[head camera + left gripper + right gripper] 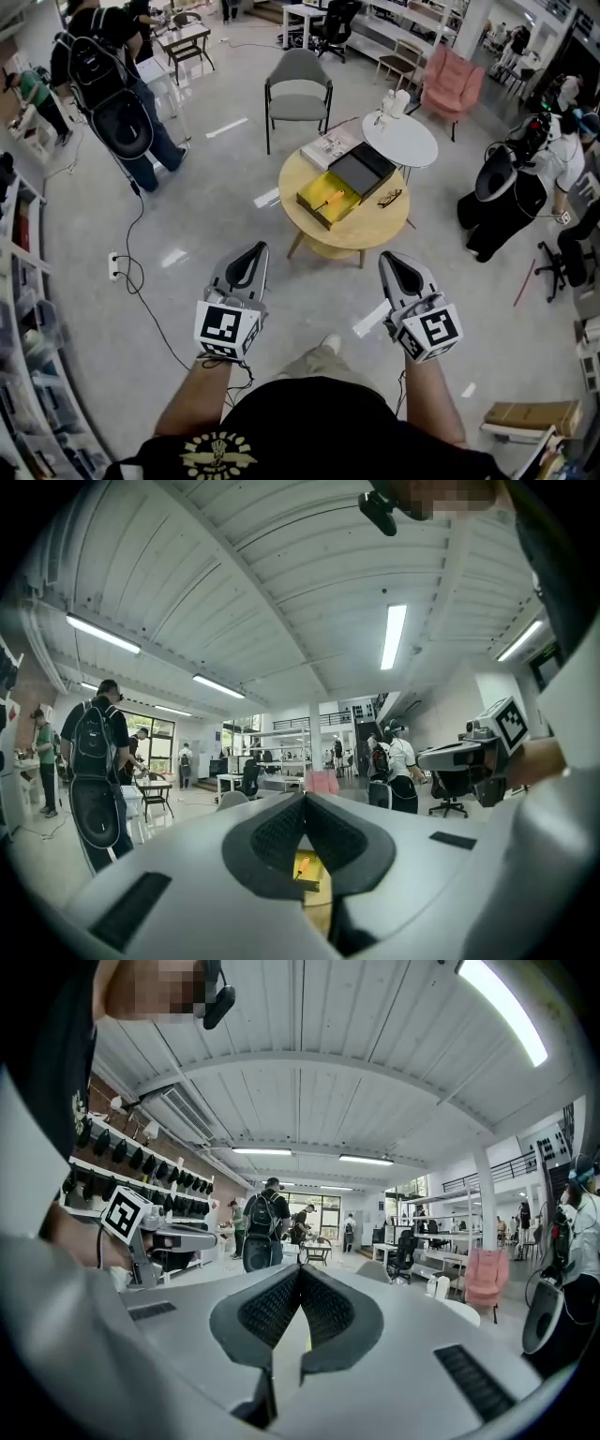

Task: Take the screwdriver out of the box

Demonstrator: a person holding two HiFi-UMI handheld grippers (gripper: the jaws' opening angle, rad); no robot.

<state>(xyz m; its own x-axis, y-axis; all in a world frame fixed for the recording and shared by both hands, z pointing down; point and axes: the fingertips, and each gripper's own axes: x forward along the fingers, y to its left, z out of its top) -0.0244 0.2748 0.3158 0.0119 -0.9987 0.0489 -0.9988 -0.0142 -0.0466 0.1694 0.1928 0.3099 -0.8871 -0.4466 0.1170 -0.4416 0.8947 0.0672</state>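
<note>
An open yellow box [326,202] lies on the round wooden table [361,232] ahead of me, its black lid [362,172] beside it on the far side. An orange-handled screwdriver [328,199] rests inside the box. Both grippers hang well short of the table, over the floor. My left gripper [251,253] is shut and holds nothing; my right gripper [394,259] is shut and holds nothing too. In the left gripper view the tips [303,797] meet, and the box [316,874] with the screwdriver [302,866] shows below them. In the right gripper view the tips [300,1267] also meet.
A pair of glasses [390,197] and a magazine [328,147] also lie on the wooden table. A white round table [403,141], a grey chair [298,89] and a pink armchair [453,80] stand behind it. People stand at left and right; a cable [141,281] crosses the floor.
</note>
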